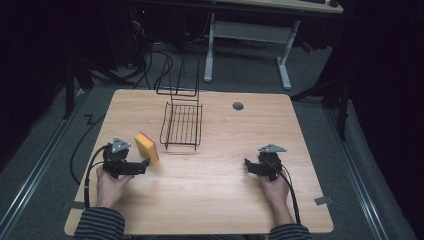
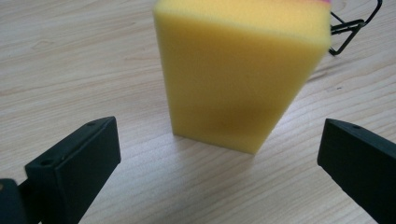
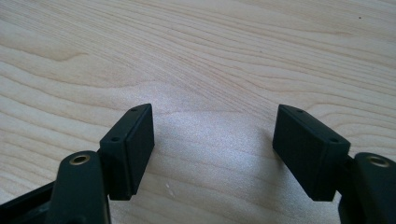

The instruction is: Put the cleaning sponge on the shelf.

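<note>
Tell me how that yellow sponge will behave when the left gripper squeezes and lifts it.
The sponge looks like soft foam, so it will probably compress between the jaws and weigh little. It stands on a narrow edge, so a nudge from the open left gripper could tip it.

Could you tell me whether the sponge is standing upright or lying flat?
Upright: the sponge stands on a narrow edge on the table, ahead of the open left gripper.

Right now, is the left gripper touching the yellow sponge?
Apart. In the left gripper view the left gripper has bare table between both open jaws and the sponge.
</note>
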Action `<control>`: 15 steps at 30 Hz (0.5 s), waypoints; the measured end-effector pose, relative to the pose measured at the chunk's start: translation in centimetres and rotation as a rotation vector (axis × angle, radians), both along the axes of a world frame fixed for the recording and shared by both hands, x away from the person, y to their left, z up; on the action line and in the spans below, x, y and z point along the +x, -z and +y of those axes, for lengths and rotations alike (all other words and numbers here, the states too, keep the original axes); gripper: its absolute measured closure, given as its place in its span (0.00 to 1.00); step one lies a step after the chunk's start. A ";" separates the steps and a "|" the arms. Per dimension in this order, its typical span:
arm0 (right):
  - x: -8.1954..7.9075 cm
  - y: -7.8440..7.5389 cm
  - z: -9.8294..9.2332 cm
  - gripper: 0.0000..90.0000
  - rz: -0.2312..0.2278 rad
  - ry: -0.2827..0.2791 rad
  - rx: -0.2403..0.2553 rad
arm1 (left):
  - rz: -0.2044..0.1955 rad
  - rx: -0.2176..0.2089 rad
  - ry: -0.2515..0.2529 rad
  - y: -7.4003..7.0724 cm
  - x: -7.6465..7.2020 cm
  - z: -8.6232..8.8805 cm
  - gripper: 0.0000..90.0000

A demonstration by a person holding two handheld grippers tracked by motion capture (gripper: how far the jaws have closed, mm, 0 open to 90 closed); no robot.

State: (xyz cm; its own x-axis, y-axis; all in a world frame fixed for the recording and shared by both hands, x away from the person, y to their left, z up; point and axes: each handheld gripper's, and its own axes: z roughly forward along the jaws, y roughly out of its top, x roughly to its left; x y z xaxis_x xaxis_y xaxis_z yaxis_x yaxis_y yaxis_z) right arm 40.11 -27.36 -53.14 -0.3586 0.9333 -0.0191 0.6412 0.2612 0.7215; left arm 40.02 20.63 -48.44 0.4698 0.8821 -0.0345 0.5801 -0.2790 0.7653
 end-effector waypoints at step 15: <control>0.0 0.0 0.0 0.33 0.003 0.002 0.001 | 0.012 -0.033 0.036 0.9 1.7 -0.5 0.00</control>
State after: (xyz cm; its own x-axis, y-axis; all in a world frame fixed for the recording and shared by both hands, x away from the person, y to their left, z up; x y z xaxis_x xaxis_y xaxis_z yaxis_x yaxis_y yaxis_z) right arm 40.09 -27.34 -53.13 -0.3566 0.9341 -0.0172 0.6437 0.2590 0.7201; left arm 41.75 20.15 -49.33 0.5002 0.8632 -0.0692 0.5794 -0.2742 0.7675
